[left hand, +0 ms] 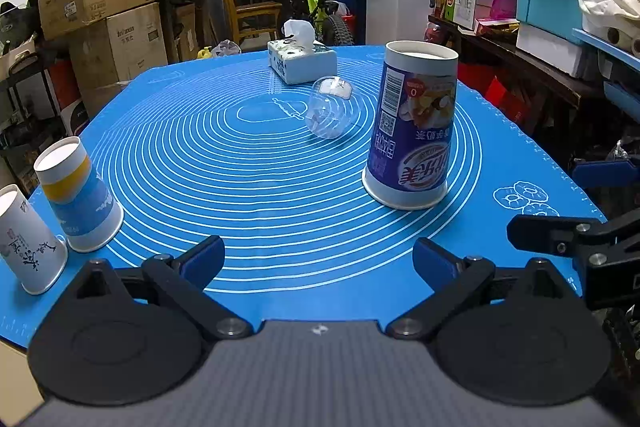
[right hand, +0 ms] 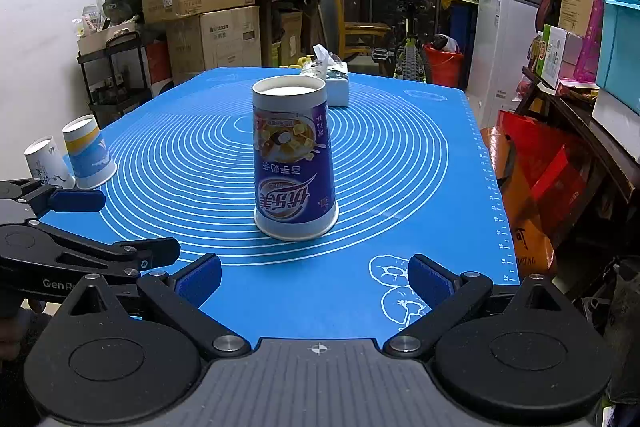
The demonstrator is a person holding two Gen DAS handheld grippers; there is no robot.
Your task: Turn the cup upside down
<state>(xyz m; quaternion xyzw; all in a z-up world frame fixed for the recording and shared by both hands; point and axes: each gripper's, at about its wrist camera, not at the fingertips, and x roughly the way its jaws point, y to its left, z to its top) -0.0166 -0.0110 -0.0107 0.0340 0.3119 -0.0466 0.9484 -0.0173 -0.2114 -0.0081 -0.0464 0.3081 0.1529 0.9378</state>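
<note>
A tall purple-and-white paper cup (left hand: 412,131) stands upside down on the blue mat (left hand: 240,187), wide rim down, print inverted. It also shows in the right wrist view (right hand: 294,163). My left gripper (left hand: 318,263) is open and empty, near the mat's front edge, short of the cup. My right gripper (right hand: 316,281) is open and empty, a little in front of the cup. A clear plastic cup (left hand: 330,107) lies on its side behind the purple cup.
Two paper cups (left hand: 78,195) (left hand: 30,239) stand upside down at the mat's left edge; they also show in the right wrist view (right hand: 88,151). A tissue box (left hand: 302,61) sits at the back. Boxes, shelves and a bicycle surround the table.
</note>
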